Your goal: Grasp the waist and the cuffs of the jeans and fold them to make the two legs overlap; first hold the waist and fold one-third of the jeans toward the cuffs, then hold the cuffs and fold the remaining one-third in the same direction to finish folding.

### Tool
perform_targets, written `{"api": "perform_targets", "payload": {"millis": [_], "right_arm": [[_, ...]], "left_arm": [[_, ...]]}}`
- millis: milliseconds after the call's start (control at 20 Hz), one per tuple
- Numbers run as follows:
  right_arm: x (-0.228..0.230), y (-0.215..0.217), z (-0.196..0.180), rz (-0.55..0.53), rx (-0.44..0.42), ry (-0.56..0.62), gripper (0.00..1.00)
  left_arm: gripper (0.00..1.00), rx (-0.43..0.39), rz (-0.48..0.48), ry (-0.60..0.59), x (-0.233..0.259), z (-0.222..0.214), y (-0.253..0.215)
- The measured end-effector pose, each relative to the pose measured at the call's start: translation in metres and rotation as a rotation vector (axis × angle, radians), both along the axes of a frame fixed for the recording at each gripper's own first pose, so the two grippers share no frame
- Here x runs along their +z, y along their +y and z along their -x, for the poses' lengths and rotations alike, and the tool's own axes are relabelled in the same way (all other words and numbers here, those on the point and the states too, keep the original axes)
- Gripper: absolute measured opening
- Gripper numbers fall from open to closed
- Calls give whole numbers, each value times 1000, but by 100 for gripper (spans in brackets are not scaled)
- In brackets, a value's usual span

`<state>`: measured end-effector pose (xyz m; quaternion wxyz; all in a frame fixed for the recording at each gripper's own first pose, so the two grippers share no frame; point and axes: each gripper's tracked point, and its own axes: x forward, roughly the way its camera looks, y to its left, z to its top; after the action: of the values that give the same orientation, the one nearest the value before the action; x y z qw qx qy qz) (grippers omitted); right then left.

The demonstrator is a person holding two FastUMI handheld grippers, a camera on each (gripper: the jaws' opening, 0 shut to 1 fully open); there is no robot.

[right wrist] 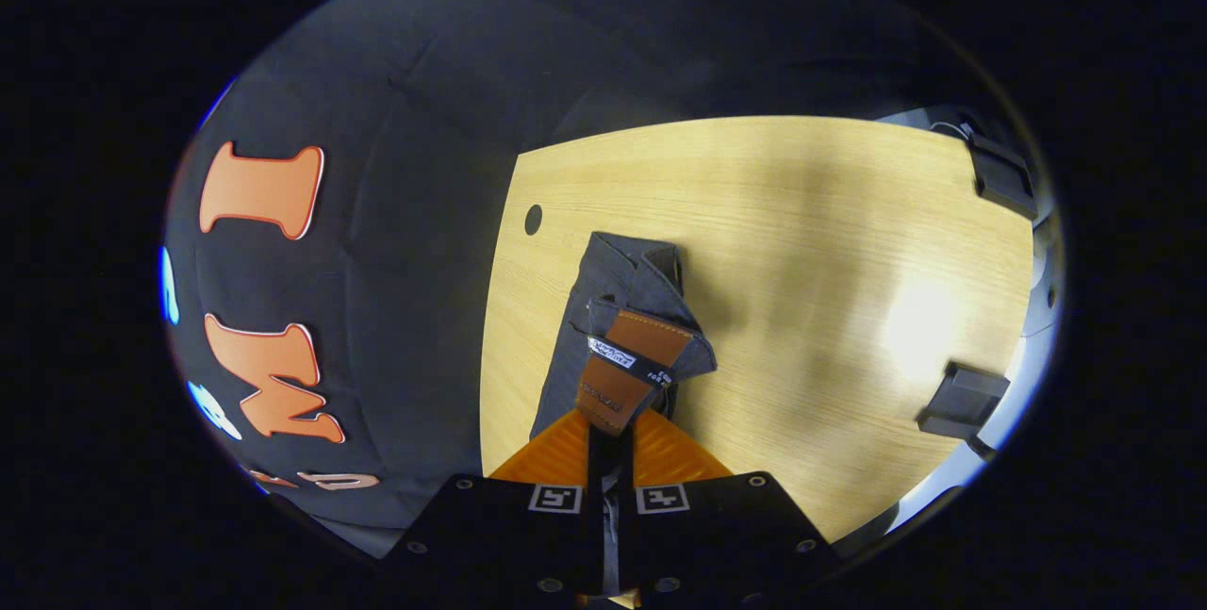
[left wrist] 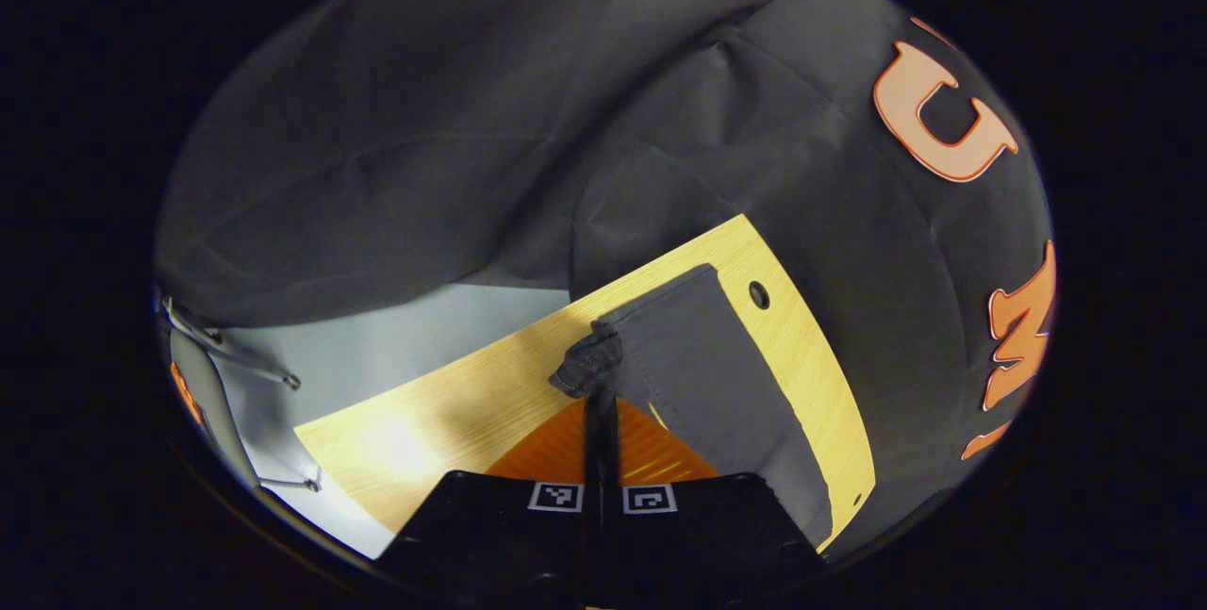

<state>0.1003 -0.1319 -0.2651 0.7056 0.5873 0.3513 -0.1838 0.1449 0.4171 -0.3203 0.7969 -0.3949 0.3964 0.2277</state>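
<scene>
Jeans lie lengthwise on table; both claws (left, right) clamped on them.

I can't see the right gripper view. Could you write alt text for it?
The right gripper is shut on the waistband of dark grey denim jeans, pinching near a brown leather patch. The jeans trail away across a light wooden table, with the booth's black cloth wall behind.
</scene>
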Motion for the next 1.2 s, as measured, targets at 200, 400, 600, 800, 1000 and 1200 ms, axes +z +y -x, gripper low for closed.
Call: {"api": "perform_targets", "payload": {"millis": [200, 400, 600, 800, 1000, 1200], "right_arm": [[6, -4, -20, -36, -28, -10, 7], [3, -9, -38, -58, -41, 6, 7], [-3, -11, -61, -72, -40, 22, 7], [-18, -13, -83, -95, -55, 60, 7], [-37, -11, -101, -107, -51, 96, 7], [-53, -8, -122, -145, -59, 133, 7]], "left_arm": [[1, -13, -29, -36, 22, -36, 6], [1, -42, -55, -36, 25, -70, 5], [1, -69, -89, -8, 17, -104, 5], [1, -99, -128, 14, 3, -134, 4], [1, -121, -151, 40, -10, -154, 0], [2, -164, -201, 56, -25, -174, -5]]}}
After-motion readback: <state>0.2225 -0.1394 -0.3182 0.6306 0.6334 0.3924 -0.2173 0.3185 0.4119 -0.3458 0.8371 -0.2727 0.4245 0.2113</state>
